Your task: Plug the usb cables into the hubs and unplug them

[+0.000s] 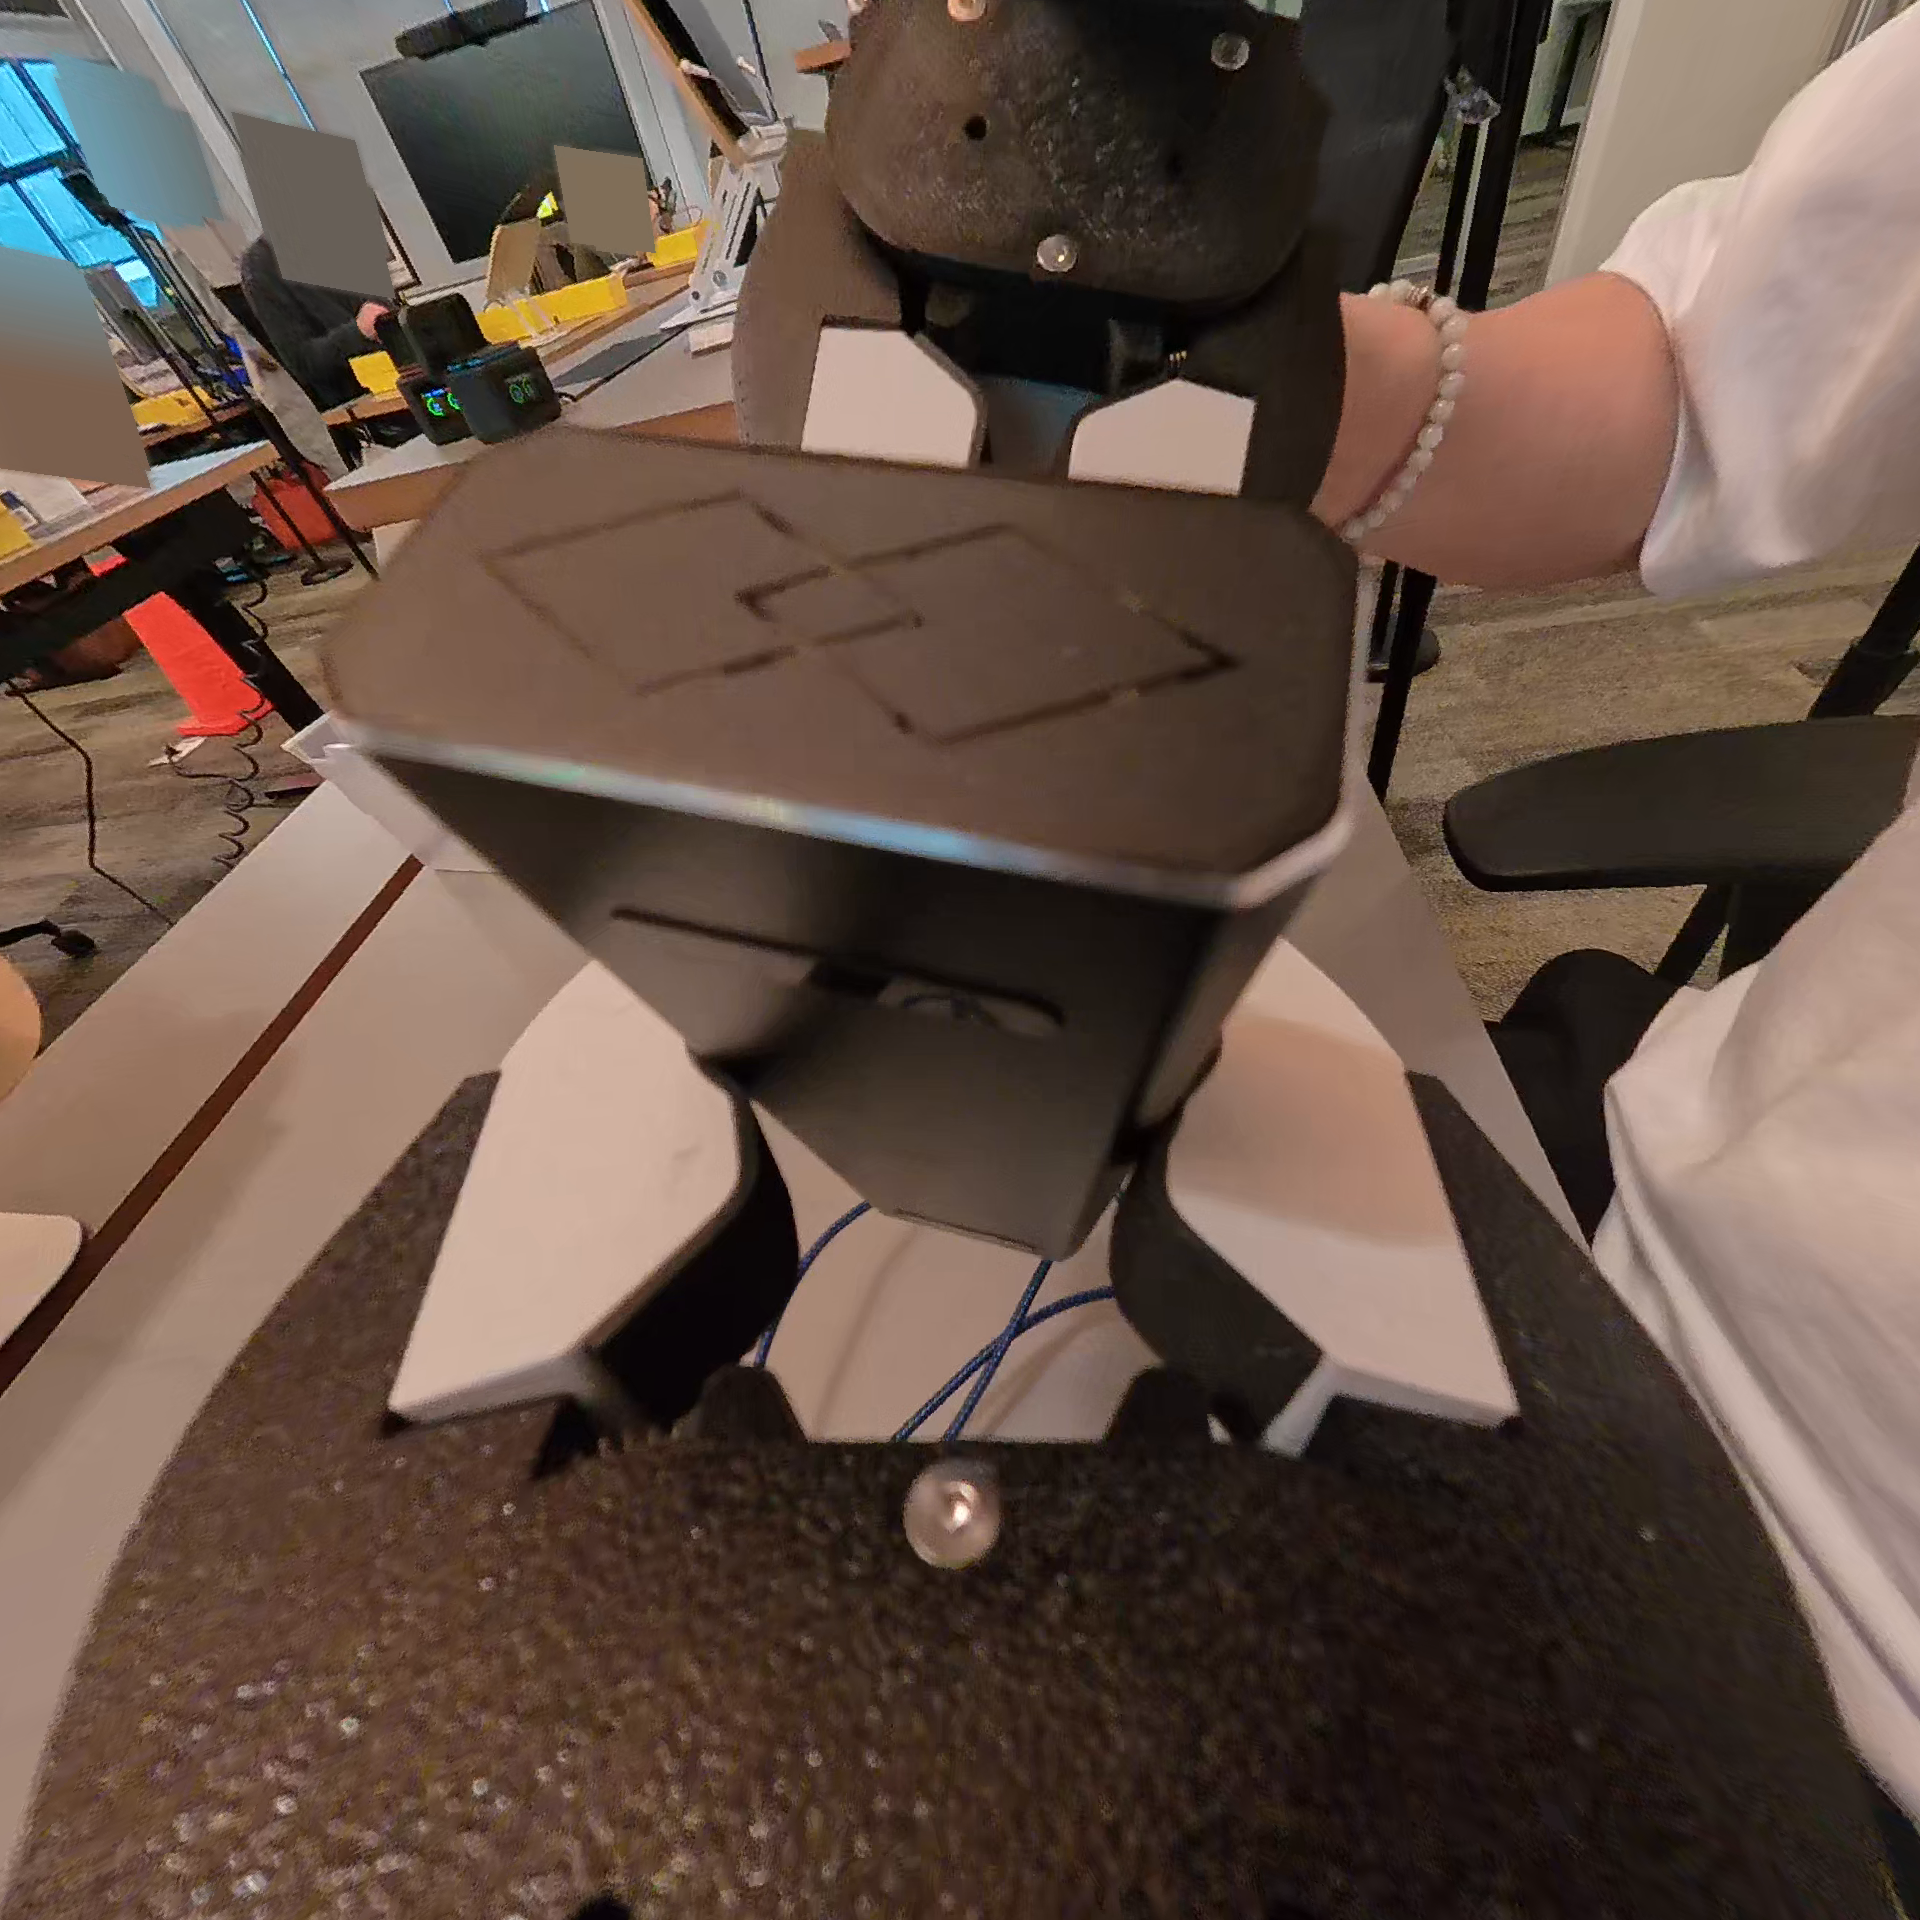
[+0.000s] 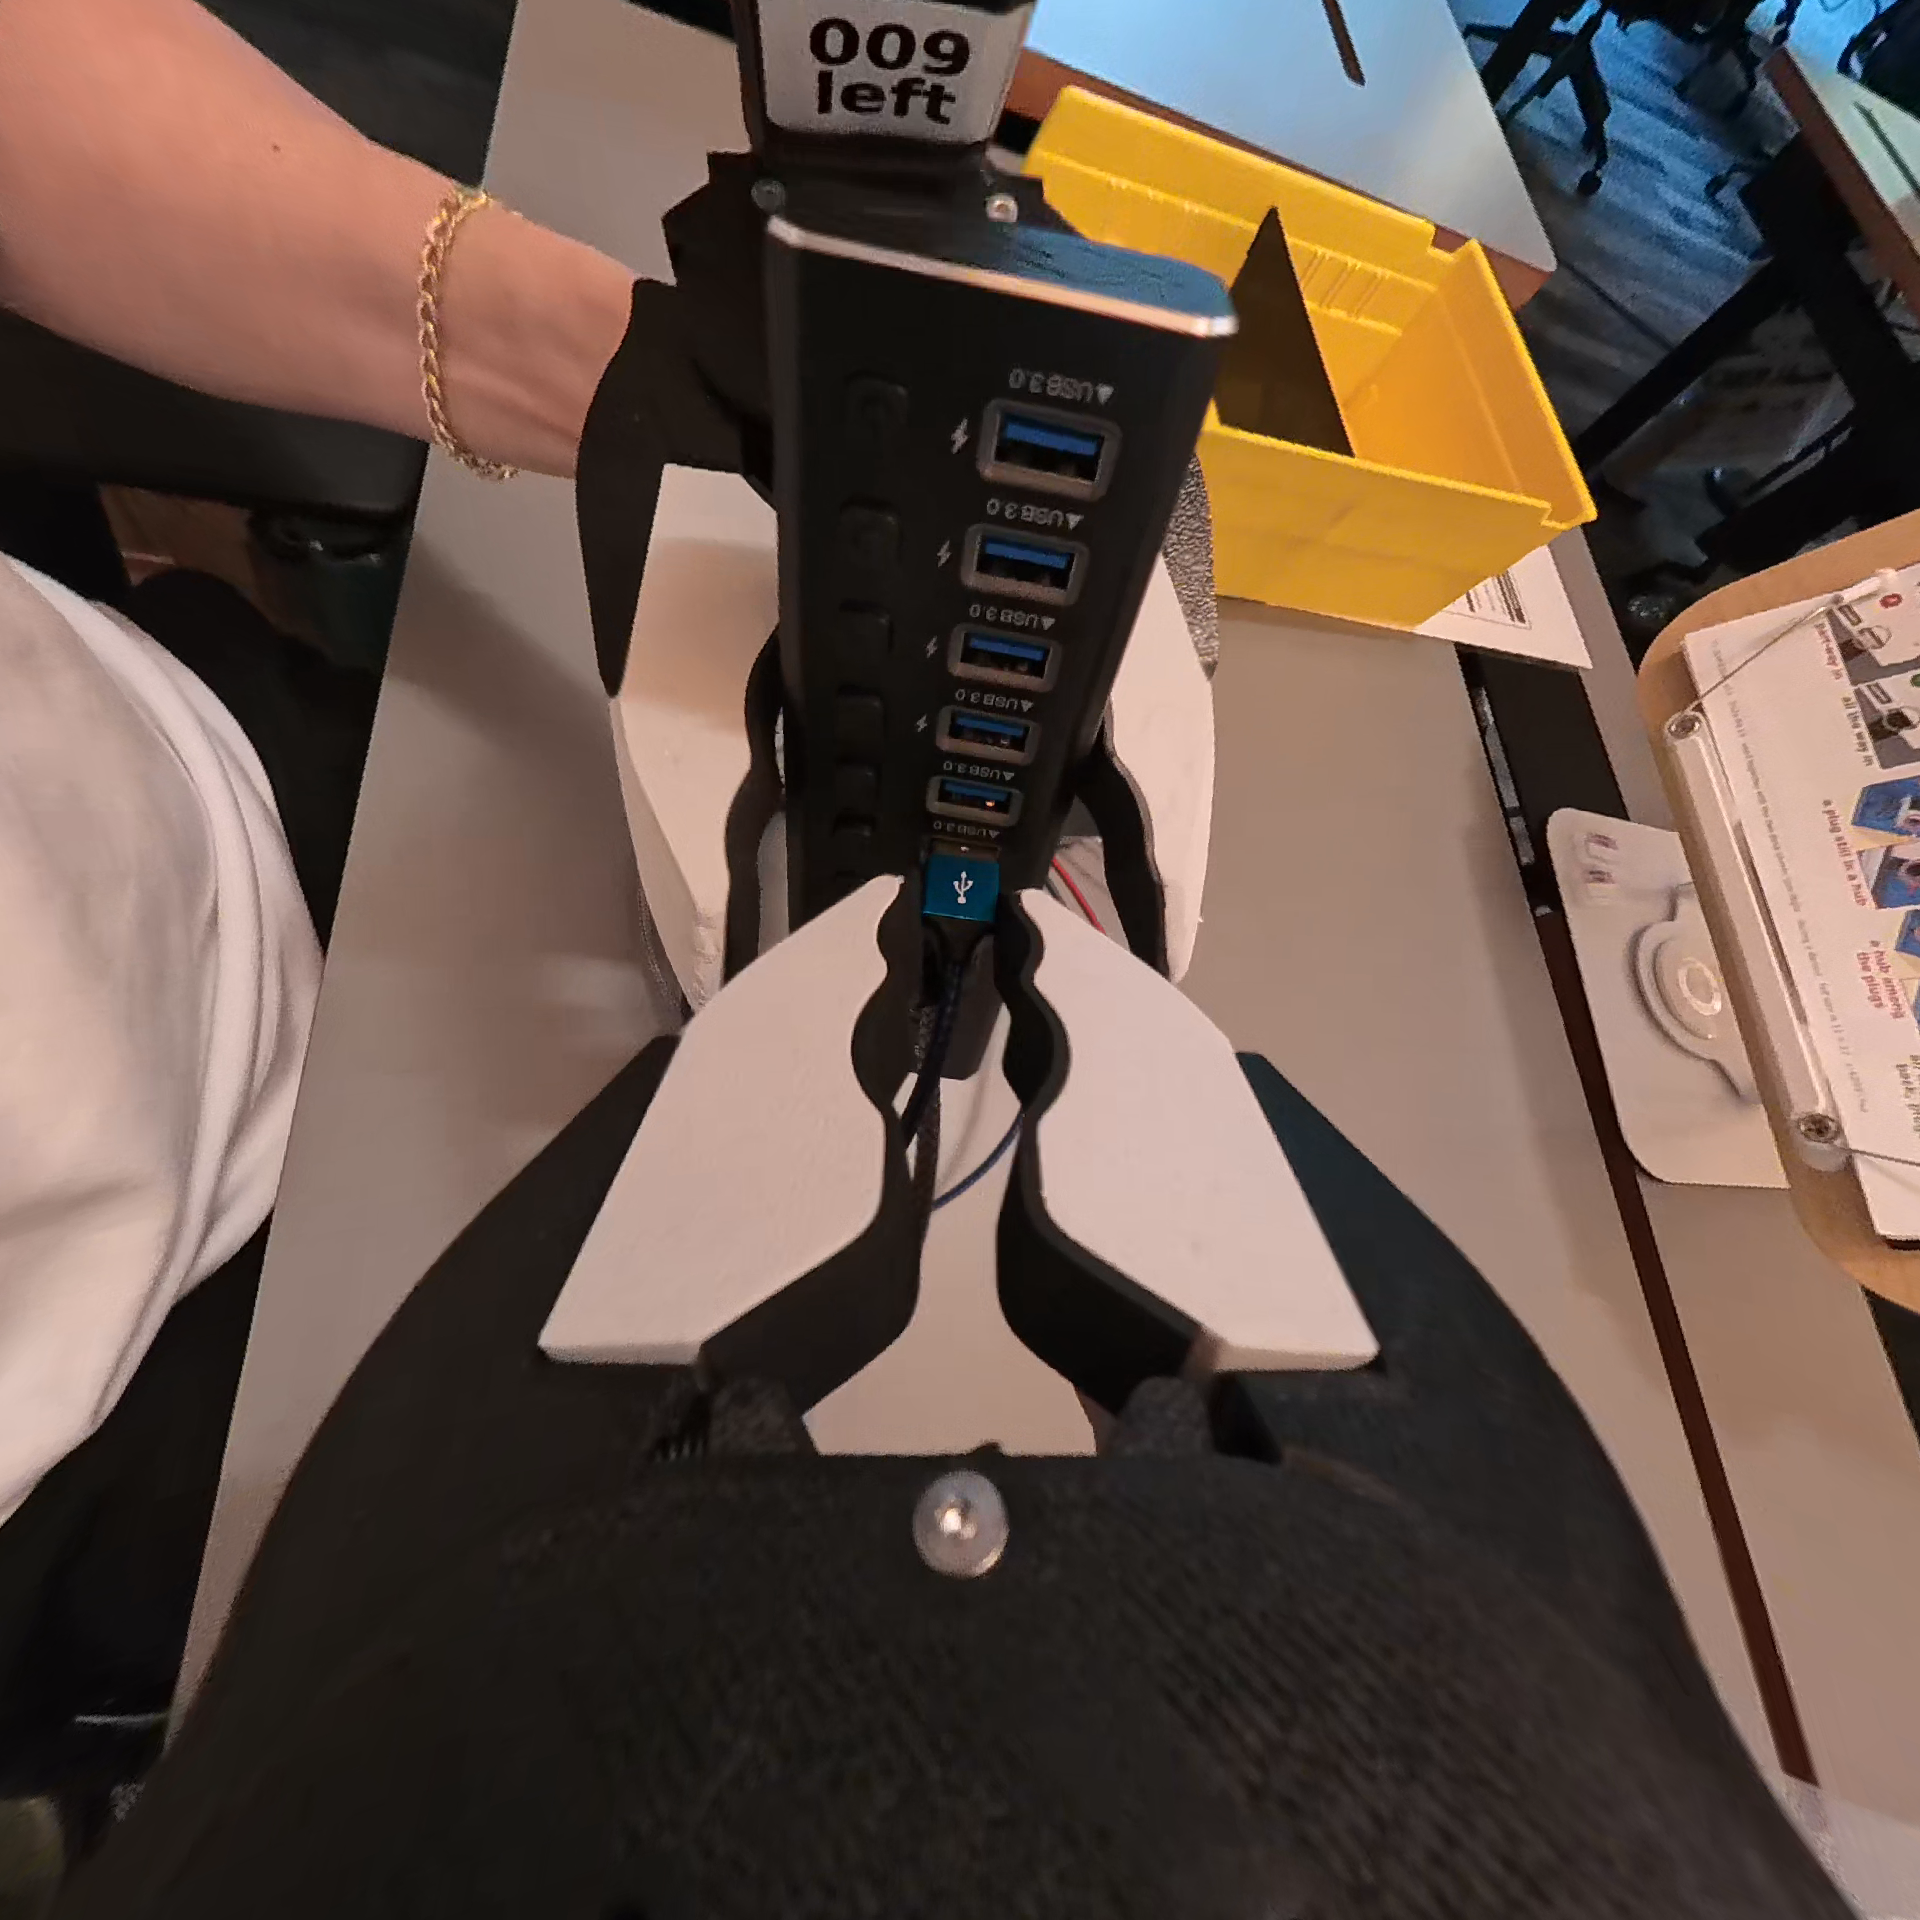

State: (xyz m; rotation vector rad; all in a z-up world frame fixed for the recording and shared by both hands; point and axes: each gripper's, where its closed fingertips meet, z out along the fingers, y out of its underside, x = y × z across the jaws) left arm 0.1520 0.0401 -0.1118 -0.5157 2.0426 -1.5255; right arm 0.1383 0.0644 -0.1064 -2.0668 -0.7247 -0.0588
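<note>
Left gripper (image 1: 940, 1236) clamped on the lower end of a black USB hub (image 1: 842, 748), held up off the grey table (image 1: 208, 1039) and filling the middle of the left wrist view, back face with its two overlapping diamond outlines turned to the camera. Blue cable (image 1: 997, 1340) visible below the hub, between the fingers. Right gripper (image 1: 1029, 405) facing in from the far side, just behind the hub's top edge.

In the right wrist view, same hub (image 2: 997, 582) standing upright, port side showing: five blue ports in a column, open. Nearest port filled by a blue USB plug (image 2: 961, 888). Right gripper (image 2: 956, 935) closed on that plug, fingertips pinching its sides, dark braided cable (image 2: 925, 1091) trailing back between the fingers. Left gripper (image 2: 935, 810) gripping the hub from the far side.

Yellow bin (image 2: 1382, 447) far right on the table; clipboard with printed sheets (image 2: 1808, 883) at the right edge.
</note>
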